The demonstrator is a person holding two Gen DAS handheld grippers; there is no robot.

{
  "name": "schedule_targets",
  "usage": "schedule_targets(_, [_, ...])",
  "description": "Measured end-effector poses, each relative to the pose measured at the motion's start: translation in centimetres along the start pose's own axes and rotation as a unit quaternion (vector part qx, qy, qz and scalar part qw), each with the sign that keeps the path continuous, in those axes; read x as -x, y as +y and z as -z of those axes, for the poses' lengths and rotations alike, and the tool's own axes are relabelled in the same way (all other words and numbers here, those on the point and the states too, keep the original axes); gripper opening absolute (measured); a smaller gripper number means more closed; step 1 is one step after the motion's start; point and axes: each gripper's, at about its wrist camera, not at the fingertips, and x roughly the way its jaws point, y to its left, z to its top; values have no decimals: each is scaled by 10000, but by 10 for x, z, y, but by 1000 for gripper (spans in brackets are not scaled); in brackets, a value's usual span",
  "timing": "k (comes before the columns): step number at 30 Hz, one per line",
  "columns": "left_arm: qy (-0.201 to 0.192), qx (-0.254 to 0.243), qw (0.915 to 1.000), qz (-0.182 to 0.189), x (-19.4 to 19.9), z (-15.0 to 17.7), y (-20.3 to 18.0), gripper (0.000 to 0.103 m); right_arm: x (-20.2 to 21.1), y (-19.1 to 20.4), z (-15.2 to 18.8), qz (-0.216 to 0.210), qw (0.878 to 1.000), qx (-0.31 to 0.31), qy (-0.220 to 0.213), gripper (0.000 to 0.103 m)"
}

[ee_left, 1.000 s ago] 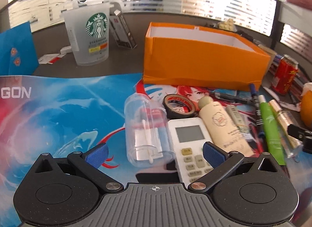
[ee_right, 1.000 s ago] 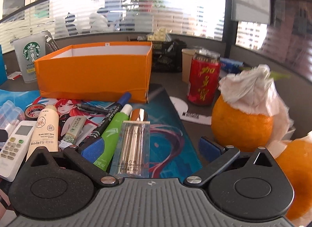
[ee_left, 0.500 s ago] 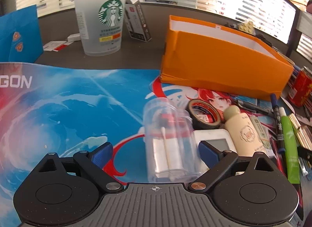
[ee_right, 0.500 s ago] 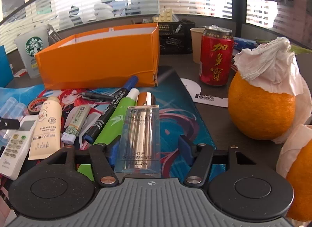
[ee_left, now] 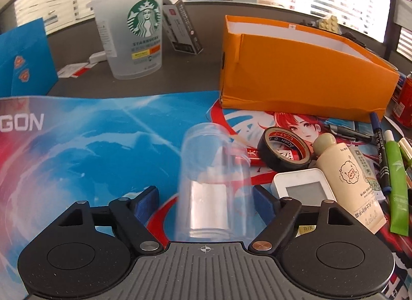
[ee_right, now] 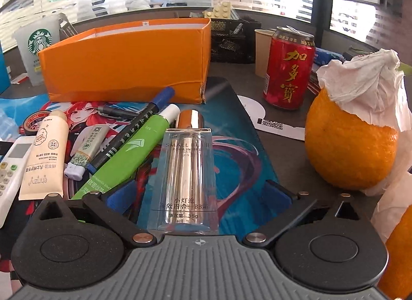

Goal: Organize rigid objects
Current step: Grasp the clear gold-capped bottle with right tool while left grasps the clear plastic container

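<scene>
Left tongs [ee_left: 206,203] and right tongs [ee_right: 199,194] gape around clear containers.

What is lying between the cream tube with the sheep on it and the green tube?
In the right wrist view, a small sticker-covered tube and a black marker with a blue cap lie between the cream tube and the green tube.

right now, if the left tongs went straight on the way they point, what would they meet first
The left tongs are open with the clear plastic jar lying between their tips, so pushing straight on would meet that jar first. Beyond it is bare blue desk mat; the Starbucks cup stands further back, off to the left.
</scene>
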Motion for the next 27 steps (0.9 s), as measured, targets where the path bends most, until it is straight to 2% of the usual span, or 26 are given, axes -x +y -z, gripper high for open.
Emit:
schedule_targets(6, [-146,-180,9996,144,-1,5,-4,91,-3,0,-3,-55,10000,27,27,103])
schedule_targets(13, [-69,-183,9996,195,-3,2,-3,91,-2,2,-5,-78,9999,36,148,103])
schedule_targets(15, [-94,-196,9995,220,-3,1,-2,87,-3,2,-6,-112,9998,58,149,101])
schedule_targets(16, [-145,-237,9993,237,-3,1,-2,82,-3,2,-5,-162,9998,104,97,94])
schedule_targets(17, [-198,-256,9991,269,-2,1,-1,66,-2,2,-4,-213,9997,133,29,76])
schedule_targets(18, [-240,-258,9991,248,-1,0,0,55,0,3,-4,-228,9996,156,-54,63])
schedule_targets(19, [-214,-230,9991,301,-1,-2,2,55,2,4,-5,-251,9995,181,-117,39])
schedule_targets(20, [-203,-237,9989,348,-2,-3,3,55,2,5,-6,-230,9994,200,-144,35])
schedule_targets(27, [-244,-230,9983,467,-4,-4,5,54,-2,6,-7,-256,9990,242,-276,35])
